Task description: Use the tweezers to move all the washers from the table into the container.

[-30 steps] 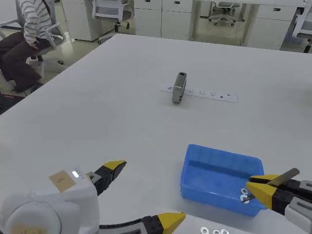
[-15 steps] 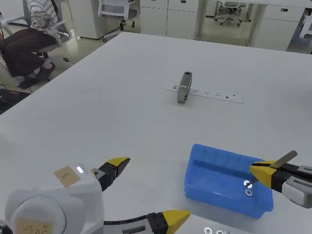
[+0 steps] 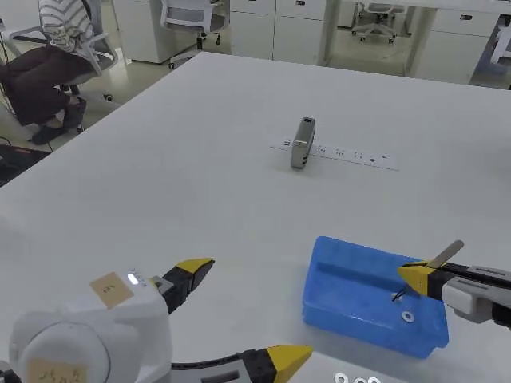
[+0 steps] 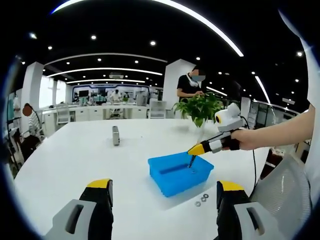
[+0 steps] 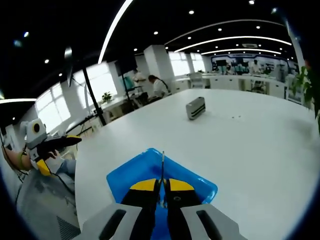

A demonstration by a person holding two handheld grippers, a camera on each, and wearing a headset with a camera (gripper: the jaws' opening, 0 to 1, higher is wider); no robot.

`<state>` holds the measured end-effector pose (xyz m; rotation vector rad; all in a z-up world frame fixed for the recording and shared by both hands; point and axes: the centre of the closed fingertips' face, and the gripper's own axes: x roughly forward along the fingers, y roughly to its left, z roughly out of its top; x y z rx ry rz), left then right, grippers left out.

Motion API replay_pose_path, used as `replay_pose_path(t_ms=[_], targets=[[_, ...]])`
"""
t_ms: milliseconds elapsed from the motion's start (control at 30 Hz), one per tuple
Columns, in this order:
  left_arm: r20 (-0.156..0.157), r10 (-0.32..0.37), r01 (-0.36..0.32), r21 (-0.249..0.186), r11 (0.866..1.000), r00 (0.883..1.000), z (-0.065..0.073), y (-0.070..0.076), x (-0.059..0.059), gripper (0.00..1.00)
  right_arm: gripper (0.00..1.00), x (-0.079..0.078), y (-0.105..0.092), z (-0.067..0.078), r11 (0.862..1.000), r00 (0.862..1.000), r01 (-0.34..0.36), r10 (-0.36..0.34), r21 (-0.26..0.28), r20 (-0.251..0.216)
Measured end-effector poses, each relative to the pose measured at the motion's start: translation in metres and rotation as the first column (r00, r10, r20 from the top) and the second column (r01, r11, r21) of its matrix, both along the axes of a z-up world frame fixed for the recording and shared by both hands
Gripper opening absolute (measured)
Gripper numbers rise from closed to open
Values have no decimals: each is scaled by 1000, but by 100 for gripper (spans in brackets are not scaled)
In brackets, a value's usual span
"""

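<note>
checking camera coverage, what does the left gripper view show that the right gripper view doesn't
Left gripper view: loose washers on the table beside the blue container, a potted plant, and the right gripper from outside, its tweezers pointing down into the container. Right gripper view: the tweezers close up between that gripper's shut jaws, and the left gripper, open. Both: the container and the grey device farther back on the table.

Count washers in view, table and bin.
4. One washer lies in the blue container; three washers sit clustered on the table just in front of it, at the head view's bottom edge. The container's near wall or the right gripper may hide more.
</note>
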<state>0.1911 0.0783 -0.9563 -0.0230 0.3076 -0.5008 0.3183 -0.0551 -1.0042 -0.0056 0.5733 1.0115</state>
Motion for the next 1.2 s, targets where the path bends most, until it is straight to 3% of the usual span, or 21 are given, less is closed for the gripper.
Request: replay_pose_path(t_ms=[433,667,967,1200], targets=[[-10,-8,8,-7,1000,1000,-1,-2,0,86,3,-2,8,-21,999,997,-26,23,-48,-68],[-8,-29,29,-8,1000,1000,-1,-5,-1,85,3,-3,9,-23,997,997,-34,29,-76,-68],[-20,-45,45,-11,999,999,-3,-8,-3,85,3,-6,10,-29,984,997,-75,70,-159,-37],[-23,-52,52,-6,999,998,-4,-9,-3,84,4,-7,11,-26,982,996,-86,85,-170,-16]])
